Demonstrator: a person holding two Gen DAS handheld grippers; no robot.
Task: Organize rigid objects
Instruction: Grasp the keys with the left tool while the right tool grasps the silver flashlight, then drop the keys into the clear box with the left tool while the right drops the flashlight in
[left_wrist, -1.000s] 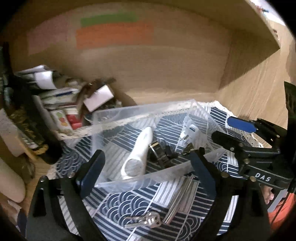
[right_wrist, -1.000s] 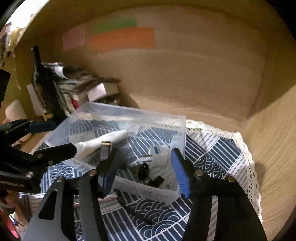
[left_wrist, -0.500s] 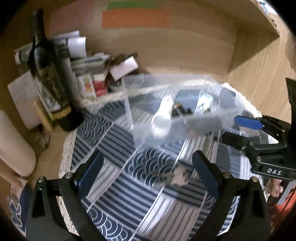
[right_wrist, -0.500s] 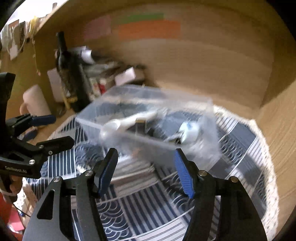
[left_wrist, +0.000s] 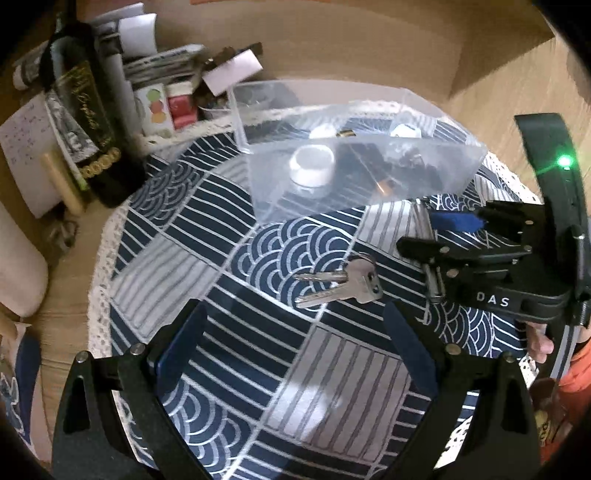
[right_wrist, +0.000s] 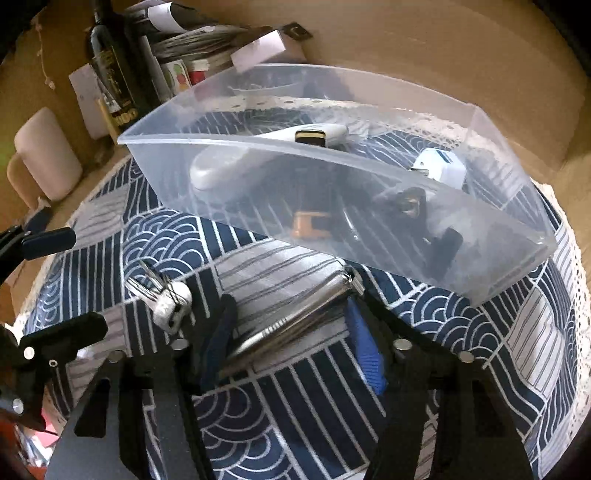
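Observation:
A clear plastic bin (left_wrist: 258, 184) (right_wrist: 509, 229) stands on the blue patterned cloth (left_wrist: 229, 295). It holds a white tube-like object (right_wrist: 221, 170), a white plug (right_wrist: 439, 170), a black and gold piece (right_wrist: 312, 138) and dark small parts. A bunch of keys (left_wrist: 340, 284) (right_wrist: 162, 295) lies on the cloth in front of the bin. My left gripper (left_wrist: 295, 343) is open above the cloth, just short of the keys. My right gripper (right_wrist: 291, 332) is open, its jaws either side of silver metal tools (right_wrist: 295, 317) lying on the cloth.
A dark wine bottle (left_wrist: 85, 122), papers and small boxes (left_wrist: 166, 103) crowd the back left corner. Wooden walls (left_wrist: 369, 44) close the back and right. A pale cushion-like object (right_wrist: 44, 162) sits at the left. The cloth has a lace edge (right_wrist: 580, 332).
Both grippers have pulled back from the bin and tilted down toward the cloth. The keys and the silver tools now lie close in front of the jaws.

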